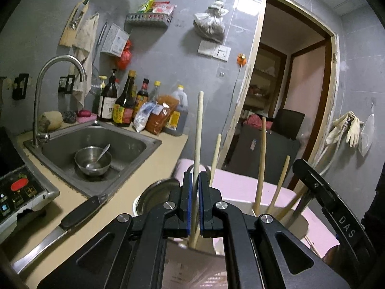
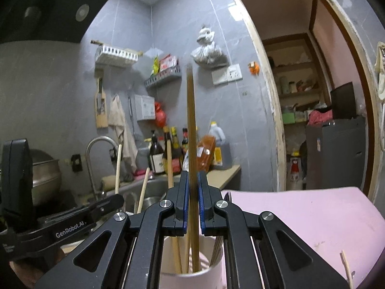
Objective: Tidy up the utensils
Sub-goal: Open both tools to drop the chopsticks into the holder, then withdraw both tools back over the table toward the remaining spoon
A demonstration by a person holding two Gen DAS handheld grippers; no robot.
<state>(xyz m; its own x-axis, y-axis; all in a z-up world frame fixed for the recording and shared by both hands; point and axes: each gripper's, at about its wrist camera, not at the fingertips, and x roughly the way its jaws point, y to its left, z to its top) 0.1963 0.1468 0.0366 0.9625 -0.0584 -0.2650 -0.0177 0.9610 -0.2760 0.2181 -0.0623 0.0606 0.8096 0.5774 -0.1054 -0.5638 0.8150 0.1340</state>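
Observation:
In the left wrist view my left gripper (image 1: 195, 177) is shut on a pale wooden chopstick (image 1: 198, 130) that stands almost upright between the blue pads. Three more pale chopsticks (image 1: 261, 163) lean just to its right. My right gripper (image 2: 192, 177) is shut on a darker brown chopstick (image 2: 190, 120), also upright. Its lower end sits inside a pale pink cup (image 2: 211, 279) together with several other sticks. Each gripper shows in the other's view: the right gripper (image 1: 320, 187) at the right edge, the left gripper (image 2: 105, 204) at the lower left, close beside the cup.
A pink mat (image 2: 300, 216) covers the surface under the cup. A steel sink (image 1: 134, 139) to the left holds a bowl with a spoon (image 1: 92, 161). A black-handled knife (image 1: 72, 216) lies on the beige counter, with a steel dish (image 1: 154, 195) nearby. Sauce bottles (image 1: 125, 101) line the wall. An open doorway (image 1: 288, 96) is on the right.

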